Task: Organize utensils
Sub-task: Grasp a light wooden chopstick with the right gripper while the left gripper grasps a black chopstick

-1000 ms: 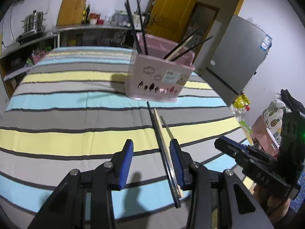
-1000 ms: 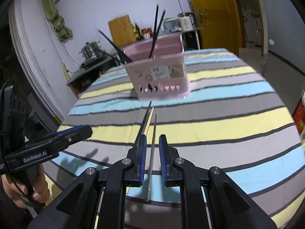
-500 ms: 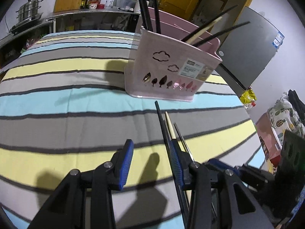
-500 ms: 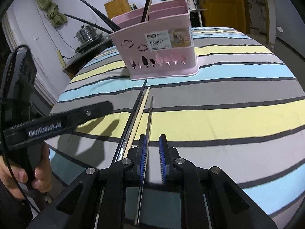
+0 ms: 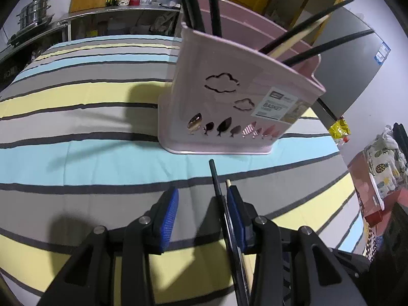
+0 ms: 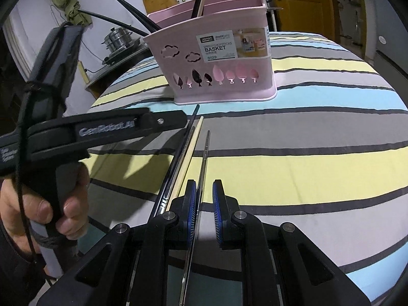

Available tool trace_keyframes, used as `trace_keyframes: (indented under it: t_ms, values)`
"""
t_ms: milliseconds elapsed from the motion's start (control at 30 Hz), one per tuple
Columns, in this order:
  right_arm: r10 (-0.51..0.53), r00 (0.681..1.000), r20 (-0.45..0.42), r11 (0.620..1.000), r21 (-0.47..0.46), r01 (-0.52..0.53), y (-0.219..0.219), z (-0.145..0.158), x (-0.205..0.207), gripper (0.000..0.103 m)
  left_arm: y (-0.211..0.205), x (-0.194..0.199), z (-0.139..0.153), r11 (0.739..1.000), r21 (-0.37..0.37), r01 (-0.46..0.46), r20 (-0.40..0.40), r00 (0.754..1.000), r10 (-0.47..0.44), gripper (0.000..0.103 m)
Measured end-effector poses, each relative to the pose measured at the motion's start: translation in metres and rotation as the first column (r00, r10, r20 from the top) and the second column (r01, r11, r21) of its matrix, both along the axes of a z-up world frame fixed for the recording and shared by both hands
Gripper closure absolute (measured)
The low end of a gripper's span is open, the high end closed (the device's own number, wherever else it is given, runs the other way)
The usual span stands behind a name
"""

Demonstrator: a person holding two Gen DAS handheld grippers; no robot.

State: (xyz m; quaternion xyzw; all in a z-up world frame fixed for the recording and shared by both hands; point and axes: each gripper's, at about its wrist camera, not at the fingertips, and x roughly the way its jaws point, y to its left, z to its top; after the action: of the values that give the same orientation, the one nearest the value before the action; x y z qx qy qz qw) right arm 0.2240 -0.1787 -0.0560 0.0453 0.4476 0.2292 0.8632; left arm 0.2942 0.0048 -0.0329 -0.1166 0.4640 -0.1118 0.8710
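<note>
A pink chopstick basket (image 5: pixel 229 97) (image 6: pixel 219 58) stands on the striped cloth with several dark chopsticks and a wooden one in it. In front of it lie a black chopstick (image 5: pixel 216 183) (image 6: pixel 179 155), a wooden chopstick (image 6: pixel 190 150) and a metal chopstick (image 6: pixel 205 158), side by side. My left gripper (image 5: pixel 202 218) is open and low over the cloth. The black chopstick runs just inside its right pad (image 5: pixel 236 216). My right gripper (image 6: pixel 204 210) is narrowly open. The metal chopstick passes between its pads, close to the left one, with a gap on the right.
In the right wrist view a hand (image 6: pixel 38 204) holds the left gripper (image 6: pixel 176 121) just left of the chopsticks. The round table's edge (image 6: pixel 382 255) curves close on the right. A counter with a steel pot (image 5: pixel 33 17) and a fridge (image 5: pixel 352 71) stand beyond.
Both grippers have come forward and lower toward the basket and the lying chopsticks. The left one now sits beside the black chopstick's far end. Neither jaw width has changed.
</note>
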Motion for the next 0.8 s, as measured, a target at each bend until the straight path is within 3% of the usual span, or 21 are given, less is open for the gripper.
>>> trace_keyframes:
  t_ms: [133,267,467,800]
  values:
    - [-0.006,1.000,-0.004,1.000,0.007,0.006,0.000,-0.001,0.001,0.090,-0.009,0.006,0.000,0.999,0.049,-0.005,0.007,1.000,0.004,0.062]
    - [-0.013,1.000,-0.010,1.000,0.013,0.013,-0.001,-0.001,0.002,0.090,-0.020,0.008,0.000,0.990,0.139,-0.001,0.023,1.000,-0.002,0.073]
    - [-0.025,1.000,-0.014,1.000,0.017,0.025,-0.003,0.000,0.003,0.090,-0.011,0.003,0.000,0.990,0.139,0.024,0.025,0.999,-0.027,0.092]
    - [-0.029,1.000,-0.007,1.000,-0.010,0.029,0.004,0.003,0.006,0.090,0.020,-0.009,0.000,0.985,0.172,0.027,0.029,0.999,-0.033,0.097]
